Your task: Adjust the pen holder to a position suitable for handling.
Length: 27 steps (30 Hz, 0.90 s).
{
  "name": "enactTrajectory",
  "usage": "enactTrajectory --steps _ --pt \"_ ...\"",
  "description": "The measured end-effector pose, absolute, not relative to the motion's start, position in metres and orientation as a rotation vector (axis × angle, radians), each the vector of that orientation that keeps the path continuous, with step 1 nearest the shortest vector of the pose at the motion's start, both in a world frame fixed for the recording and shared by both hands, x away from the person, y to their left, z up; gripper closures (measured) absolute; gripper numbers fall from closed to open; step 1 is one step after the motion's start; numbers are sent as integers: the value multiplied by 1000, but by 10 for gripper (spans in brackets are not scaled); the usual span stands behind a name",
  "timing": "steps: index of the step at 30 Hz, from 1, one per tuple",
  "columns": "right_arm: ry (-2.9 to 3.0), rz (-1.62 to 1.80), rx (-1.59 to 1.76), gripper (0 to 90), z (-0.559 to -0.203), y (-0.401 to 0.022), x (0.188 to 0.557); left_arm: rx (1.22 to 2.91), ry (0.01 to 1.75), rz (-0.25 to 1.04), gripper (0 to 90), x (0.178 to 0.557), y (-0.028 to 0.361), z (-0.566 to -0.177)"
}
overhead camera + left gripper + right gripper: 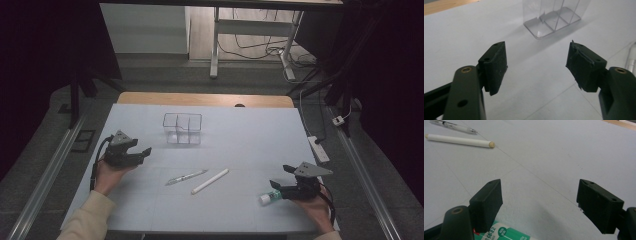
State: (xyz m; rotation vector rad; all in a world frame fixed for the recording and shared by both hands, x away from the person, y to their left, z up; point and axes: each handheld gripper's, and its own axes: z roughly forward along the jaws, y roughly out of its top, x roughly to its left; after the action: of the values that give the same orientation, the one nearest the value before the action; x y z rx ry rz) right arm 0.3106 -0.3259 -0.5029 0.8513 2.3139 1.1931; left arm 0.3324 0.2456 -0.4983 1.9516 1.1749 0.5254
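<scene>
Glue stick (pixel 506 234), cut off below

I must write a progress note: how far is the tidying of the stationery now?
Nothing looks done: the clear plastic divided organizer holds nothing. In hand: nothing gripped; the right gripper stands open beside the green-labelled white tube. Left: the tube, the white stick and the clear pen lie on the table.

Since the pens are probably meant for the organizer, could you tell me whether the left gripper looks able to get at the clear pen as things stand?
Probably yes. The left gripper has its jaws open with nothing between them, and only bare table lies between it and the clear pen. The white stick lies apart beyond the pen.
</scene>
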Motion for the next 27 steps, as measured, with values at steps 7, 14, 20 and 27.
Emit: enactTrajectory --steps 7,14,20,27 --pt "2317 1202 849 203 -503 -326 311 1928 1226 555 429 342 252 -499" --pt "2319 1200 852 203 -503 -326 312 1917 1242 569 570 355 253 -501" --pt "2319 1198 853 204 -503 -326 311 1948 1224 566 746 365 247 -501" --pt "2318 1200 851 204 -504 -326 312 1972 1199 559 891 376 240 -501"
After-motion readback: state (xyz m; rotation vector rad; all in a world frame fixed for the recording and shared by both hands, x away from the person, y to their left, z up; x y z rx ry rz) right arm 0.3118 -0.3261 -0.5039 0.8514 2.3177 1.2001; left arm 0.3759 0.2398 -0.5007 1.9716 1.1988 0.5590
